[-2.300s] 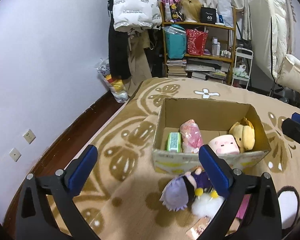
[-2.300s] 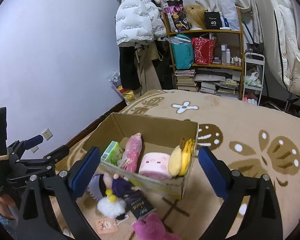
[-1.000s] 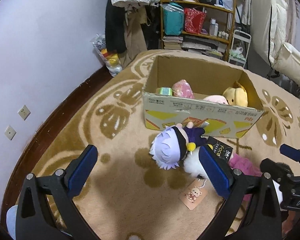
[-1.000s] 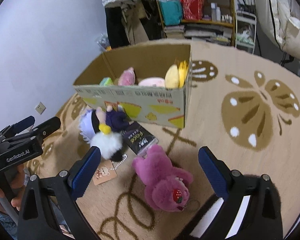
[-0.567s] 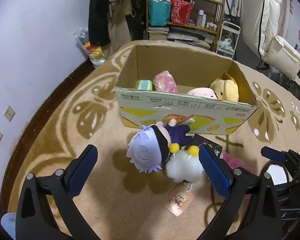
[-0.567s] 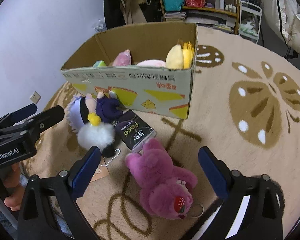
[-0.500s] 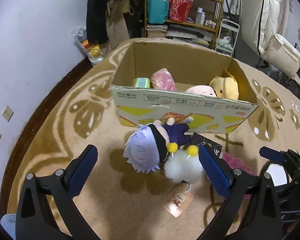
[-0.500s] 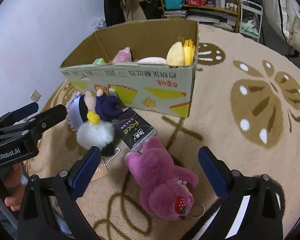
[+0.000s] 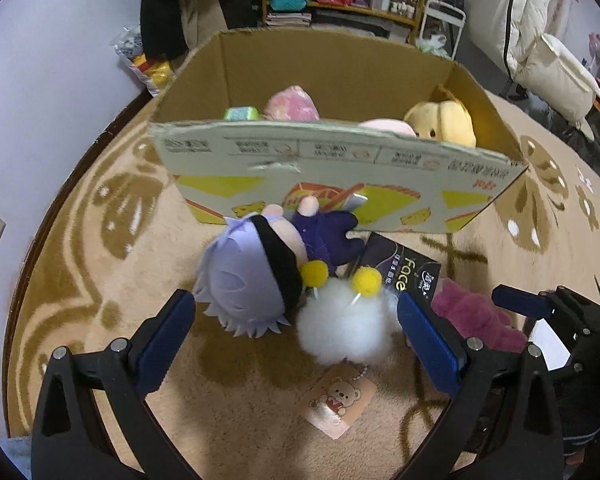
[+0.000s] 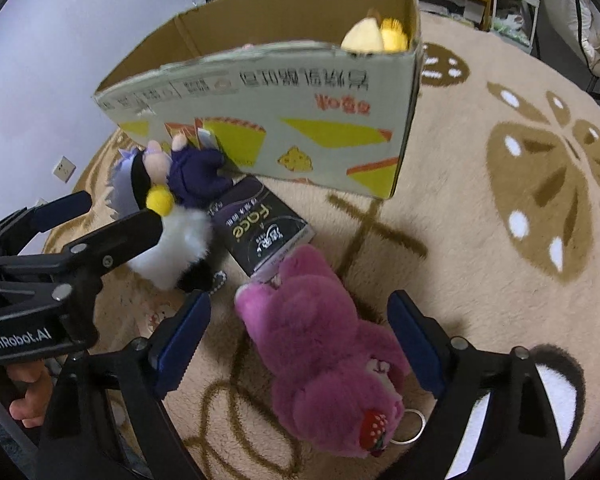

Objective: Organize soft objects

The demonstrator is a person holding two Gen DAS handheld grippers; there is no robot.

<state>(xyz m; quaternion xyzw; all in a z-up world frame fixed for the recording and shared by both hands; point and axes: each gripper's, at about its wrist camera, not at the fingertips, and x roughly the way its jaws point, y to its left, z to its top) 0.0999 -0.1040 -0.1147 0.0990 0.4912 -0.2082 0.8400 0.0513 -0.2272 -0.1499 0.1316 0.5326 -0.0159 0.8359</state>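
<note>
A lilac-haired doll [image 9: 240, 280] and a white fluffy plush [image 9: 344, 324] lie on the rug in front of the cardboard box [image 9: 340, 168]. My left gripper [image 9: 292, 320] hangs open just above them, one finger on either side. To the right lies a magenta bear [image 10: 328, 352] on its side. My right gripper [image 10: 300, 312] straddles the bear with its jaws closing; the pads [image 10: 184, 328] stand clear of the fur. The box [image 10: 280, 112] holds a yellow plush [image 9: 440, 124], a pink plush [image 9: 292, 104] and a green pack [image 9: 240, 113].
A black tissue pack [image 10: 260, 228] lies between the doll and the bear, against the box front. A bear-printed tag card [image 9: 336, 400] lies on the rug near my left fingers. Beige patterned rug [image 10: 520, 220] spreads to the right; shelves and hanging coats stand behind the box.
Both grippers have sunk toward the rug and tilted further down. The doll and white plush now sit between my left fingers, and the magenta bear between my right fingers.
</note>
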